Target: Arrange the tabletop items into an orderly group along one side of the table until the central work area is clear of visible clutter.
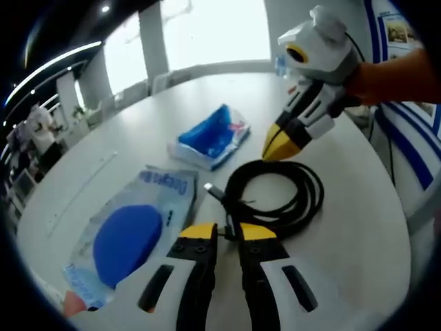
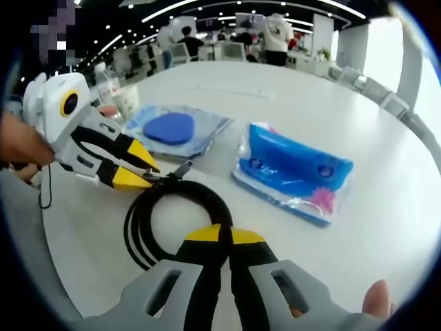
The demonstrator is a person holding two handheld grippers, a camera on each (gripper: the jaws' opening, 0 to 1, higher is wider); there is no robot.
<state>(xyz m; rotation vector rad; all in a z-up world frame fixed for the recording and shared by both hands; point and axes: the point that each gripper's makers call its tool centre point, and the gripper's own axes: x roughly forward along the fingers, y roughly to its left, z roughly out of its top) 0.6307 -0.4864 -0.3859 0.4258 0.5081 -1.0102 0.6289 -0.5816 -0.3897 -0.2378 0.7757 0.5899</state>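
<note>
Both grippers are working on the coiled black cable lying near the middle of the white tabletop, with a blue pouch just beyond it and a flat packet with a blue disc beside it. The left gripper is sitting with its fingers nearly closed at the coil's near edge by the plug end, though whether they are actually pinching the cable cannot be told. The right gripper is resting over the coil's opposite side with its fingers pressed together — gripping nothing that can be made out.

To do this step well, the person should probably be taking several loops at once, low against the tabletop, so the coil is sliding as one bundle rather than unravelling.

The coil is lying flat — roughly round, with no strong long axis; its connector is pointing outward toward the disc packet.
</note>
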